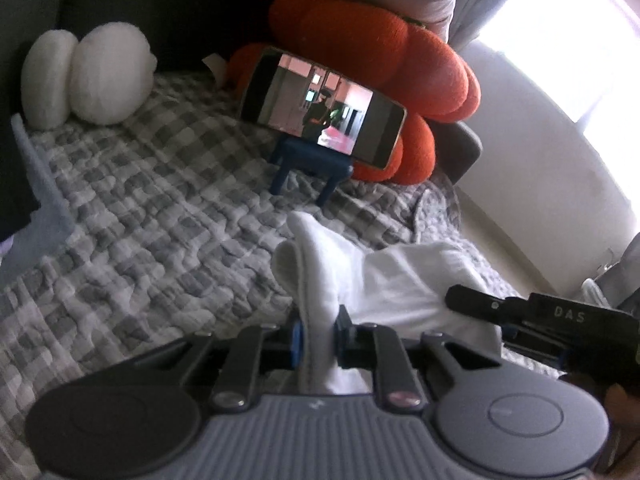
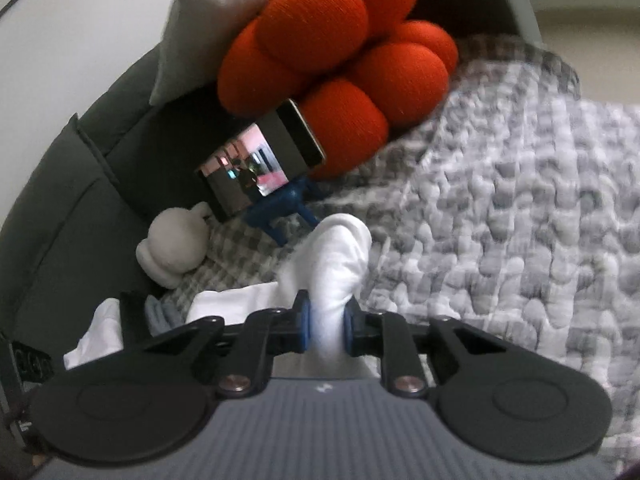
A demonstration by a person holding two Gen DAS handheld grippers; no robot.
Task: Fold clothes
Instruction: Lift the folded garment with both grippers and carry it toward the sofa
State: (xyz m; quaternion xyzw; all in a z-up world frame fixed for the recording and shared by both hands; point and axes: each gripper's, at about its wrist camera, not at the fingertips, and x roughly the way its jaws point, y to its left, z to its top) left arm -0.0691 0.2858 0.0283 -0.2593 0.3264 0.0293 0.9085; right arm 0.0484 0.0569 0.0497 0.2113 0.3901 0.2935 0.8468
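A white sock (image 1: 384,280) is held up over the grey checked quilt (image 1: 152,216). My left gripper (image 1: 320,336) is shut on one end of it, the cloth bunched between the blue pads. The other end stretches right toward a black gripper body (image 1: 540,316) entering from the right edge. In the right wrist view my right gripper (image 2: 326,328) is shut on the sock (image 2: 336,264), whose rounded end sticks up past the fingers. More white fabric (image 2: 224,300) trails to the left.
A phone (image 1: 320,108) on a blue stand (image 1: 308,168) plays video against an orange knotted cushion (image 1: 380,64). A white plush toy (image 1: 88,76) lies at the back left. A grey pillow (image 2: 208,28) leans on the dark sofa back (image 2: 80,184). Bright window (image 1: 580,48) at right.
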